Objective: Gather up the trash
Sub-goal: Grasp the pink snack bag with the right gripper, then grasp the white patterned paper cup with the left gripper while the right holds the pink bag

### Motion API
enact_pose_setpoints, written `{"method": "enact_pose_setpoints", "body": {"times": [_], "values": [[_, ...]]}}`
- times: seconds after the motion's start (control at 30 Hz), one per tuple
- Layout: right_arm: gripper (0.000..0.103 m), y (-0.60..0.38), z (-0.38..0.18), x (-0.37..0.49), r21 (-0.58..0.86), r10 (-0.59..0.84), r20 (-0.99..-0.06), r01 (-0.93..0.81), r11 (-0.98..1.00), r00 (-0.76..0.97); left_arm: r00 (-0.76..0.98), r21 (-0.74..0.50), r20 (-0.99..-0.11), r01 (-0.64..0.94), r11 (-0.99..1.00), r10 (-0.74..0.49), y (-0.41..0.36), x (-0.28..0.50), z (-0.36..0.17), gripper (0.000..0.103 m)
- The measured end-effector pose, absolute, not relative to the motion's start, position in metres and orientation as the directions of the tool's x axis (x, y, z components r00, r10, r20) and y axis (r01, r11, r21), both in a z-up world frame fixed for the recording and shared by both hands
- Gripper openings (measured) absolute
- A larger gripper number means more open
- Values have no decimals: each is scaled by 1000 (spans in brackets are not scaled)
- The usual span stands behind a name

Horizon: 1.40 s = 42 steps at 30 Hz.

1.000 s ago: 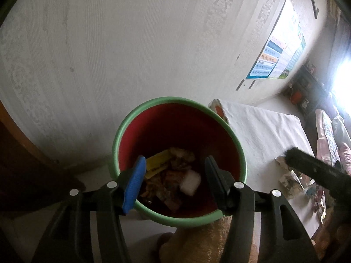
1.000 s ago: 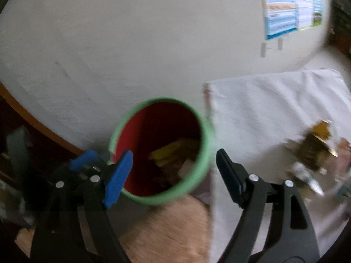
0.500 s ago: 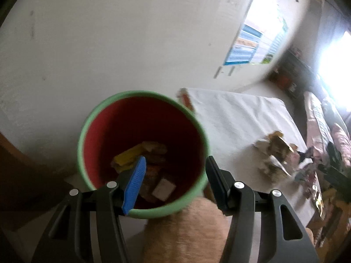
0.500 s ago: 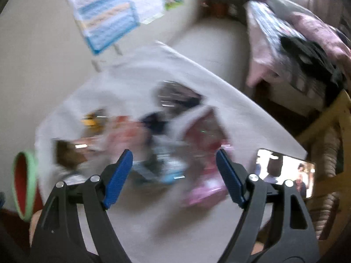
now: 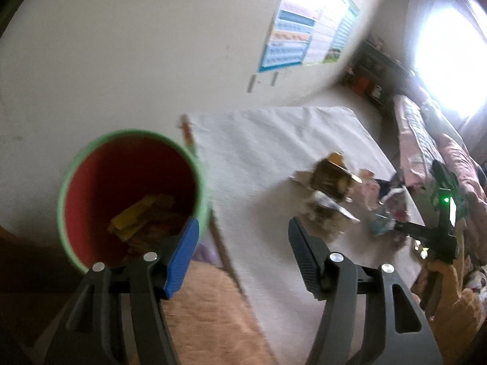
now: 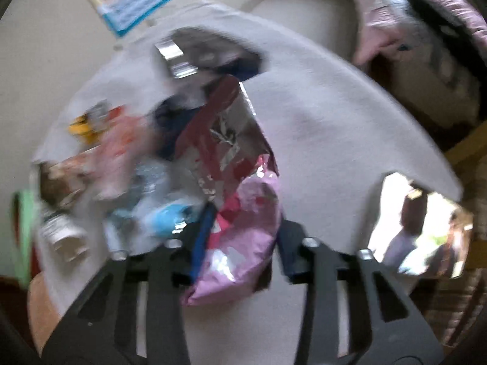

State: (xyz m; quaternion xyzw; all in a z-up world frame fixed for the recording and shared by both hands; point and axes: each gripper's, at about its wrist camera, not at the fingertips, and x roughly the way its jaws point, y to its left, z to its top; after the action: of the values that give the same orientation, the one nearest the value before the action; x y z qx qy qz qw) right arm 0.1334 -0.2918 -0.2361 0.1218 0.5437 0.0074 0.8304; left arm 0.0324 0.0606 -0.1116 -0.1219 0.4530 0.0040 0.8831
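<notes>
A red bin with a green rim (image 5: pixel 131 194) stands left of the white-covered table (image 5: pixel 258 158) and holds several wrappers. My left gripper (image 5: pixel 240 249) is open and empty, between the bin and the table's near edge. A pile of wrappers (image 5: pixel 331 194) lies on the table. In the right wrist view my right gripper (image 6: pixel 240 243) is down over the pile (image 6: pixel 158 158), its jaws on either side of a pink foil bag (image 6: pixel 240 243). The view is blurred, so I cannot tell whether they grip it. The right gripper also shows in the left wrist view (image 5: pixel 438 231).
A phone (image 6: pixel 423 228) with a lit screen lies at the table's right edge. A poster (image 5: pixel 304 30) hangs on the wall behind. A bed with pink bedding (image 5: pixel 432 140) stands to the right. A tan rug (image 5: pixel 207 313) lies below the table's edge.
My left gripper swung right, away from above the bin toward the table. My right gripper swung from the bin to the wrapper pile and dropped onto the pink bag, its jaws narrower.
</notes>
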Motion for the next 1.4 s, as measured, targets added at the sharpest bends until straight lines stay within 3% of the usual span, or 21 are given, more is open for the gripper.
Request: {"method": "enact_pose_setpoints", "body": {"times": [0.33, 0.63, 0.77, 0.87, 1.0, 1.1, 1.17, 1.4], "values": [[35, -207, -215, 58, 378, 388, -833, -106, 920, 394, 534, -231, -821, 9, 973, -200, -12, 74, -133, 58], [35, -198, -186, 26, 253, 291, -793, -145, 957, 536, 445, -311, -860, -67, 948, -251, -45, 123, -177, 58], [35, -205, -185, 22, 255, 287, -787, -135, 957, 547, 415, -253, -886, -63, 965, -205, -60, 134, -195, 59], [35, -207, -187, 23, 271, 295, -784, -127, 954, 545, 412, -225, -894, -70, 972, -177, -66, 138, -203, 68], [35, -213, -191, 24, 284, 305, -785, -124, 951, 539, 342, -215, -925, -119, 969, -163, -64, 147, -220, 69], [35, -217, -194, 27, 298, 312, -784, -116, 948, 537, 351, -219, -923, -145, 965, -156, -63, 144, -222, 63], [35, -220, -196, 29, 305, 315, -784, -110, 946, 535, 341, -191, -930, -137, 972, -135, -64, 141, -221, 51], [36, -220, -203, 32, 315, 323, -794, -107, 943, 514, 373, -194, -917, -105, 975, -142, -57, 121, -212, 50]]}}
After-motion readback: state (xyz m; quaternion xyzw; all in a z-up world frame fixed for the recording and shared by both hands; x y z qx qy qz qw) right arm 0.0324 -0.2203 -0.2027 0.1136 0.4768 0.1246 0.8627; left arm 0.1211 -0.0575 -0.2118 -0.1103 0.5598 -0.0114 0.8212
